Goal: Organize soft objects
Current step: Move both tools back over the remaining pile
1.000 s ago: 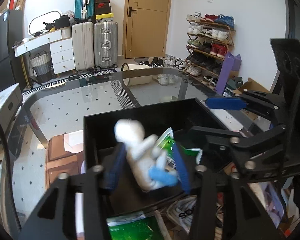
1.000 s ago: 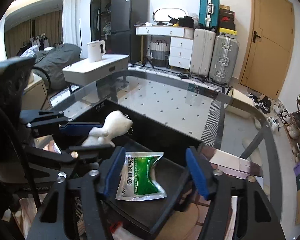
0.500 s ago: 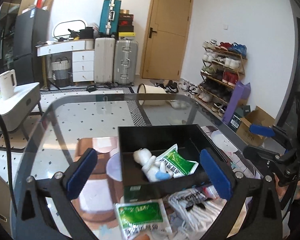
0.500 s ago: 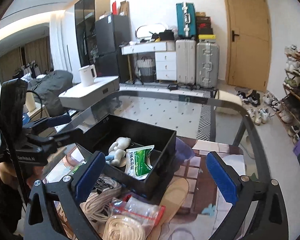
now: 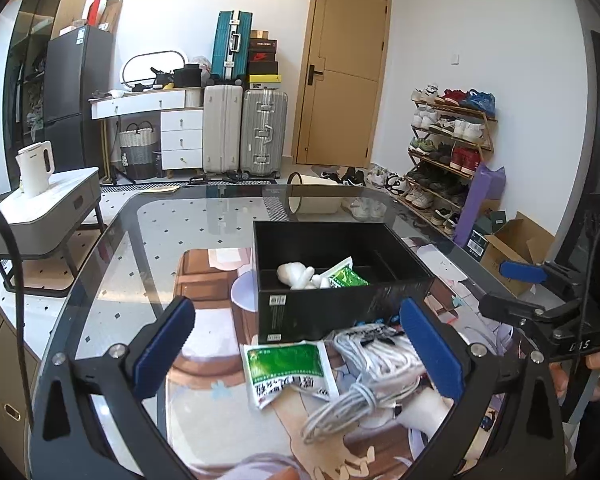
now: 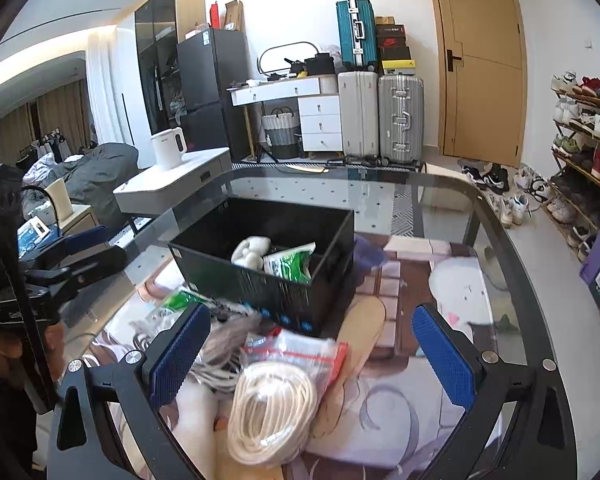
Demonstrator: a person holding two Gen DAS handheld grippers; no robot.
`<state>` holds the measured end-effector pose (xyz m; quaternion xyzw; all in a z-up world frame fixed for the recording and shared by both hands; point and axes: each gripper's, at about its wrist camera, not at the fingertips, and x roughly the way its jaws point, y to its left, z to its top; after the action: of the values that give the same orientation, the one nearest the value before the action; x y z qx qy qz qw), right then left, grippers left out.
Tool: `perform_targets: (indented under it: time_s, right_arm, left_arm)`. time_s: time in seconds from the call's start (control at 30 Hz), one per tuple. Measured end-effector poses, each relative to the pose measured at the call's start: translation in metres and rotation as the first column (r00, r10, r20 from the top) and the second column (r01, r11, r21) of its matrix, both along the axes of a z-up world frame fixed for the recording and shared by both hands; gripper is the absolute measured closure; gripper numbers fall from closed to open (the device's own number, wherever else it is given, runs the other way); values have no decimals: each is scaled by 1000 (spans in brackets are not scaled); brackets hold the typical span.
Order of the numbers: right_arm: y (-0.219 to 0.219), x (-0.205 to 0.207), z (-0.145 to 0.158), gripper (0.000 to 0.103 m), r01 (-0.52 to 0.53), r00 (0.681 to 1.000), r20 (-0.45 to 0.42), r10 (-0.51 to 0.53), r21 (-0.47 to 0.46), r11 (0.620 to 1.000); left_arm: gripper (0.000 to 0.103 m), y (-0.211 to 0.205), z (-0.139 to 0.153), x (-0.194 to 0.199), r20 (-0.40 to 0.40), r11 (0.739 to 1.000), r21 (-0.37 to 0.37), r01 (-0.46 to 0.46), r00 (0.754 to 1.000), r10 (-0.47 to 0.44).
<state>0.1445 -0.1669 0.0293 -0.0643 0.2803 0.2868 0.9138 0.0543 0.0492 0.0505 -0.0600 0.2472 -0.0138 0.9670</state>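
the black box (image 5: pixel 340 304) stands on the glass table (image 5: pixel 112 264), and inside it a white plush toy (image 5: pixel 296 274) lies touching a green sachet (image 5: pixel 346 278); the right wrist view shows the same pair, the toy (image 6: pixel 250 252) on the left and the sachet (image 6: pixel 288 264) leaning against it. the left gripper (image 5: pixel 298 350) has its blue-padded jaws spread as wide as they go, nothing between the pads, having just opened within the last second. below it on the table, just in front of the box, lie a second green sachet (image 5: pixel 288 368) and a bundle of white cord (image 5: pixel 380 364), the two side by side and touching at the edges. the right gripper (image 6: pixel 312 356) is likewise wide open and empty-handed, its jaws having just spread. under it sits a coil of cream rope (image 6: pixel 270 412) in a clear zip bag (image 6: pixel 300 350) with a red strip. each view catches the other gripper off at the side, held by a hand (image 6: pixel 4 356). a printed mat (image 6: pixel 400 292) shows beneath the glass.
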Motion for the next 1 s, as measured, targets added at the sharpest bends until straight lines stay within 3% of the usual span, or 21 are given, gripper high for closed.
perform_targets:
  time_s: [0.33,1.0]
  right_arm:
    - [1,-9,-22,1,7,999,-37,-10,-99,995]
    - [16,-6,-60,1,-65,988,-145,47,-128,990]
  left_arm:
    - [0,-4,-19,-9,-26,1000,-9,-13,1000,13]
    - [0,-16,-52,-20,-69,1000,-3,3,998,-3]
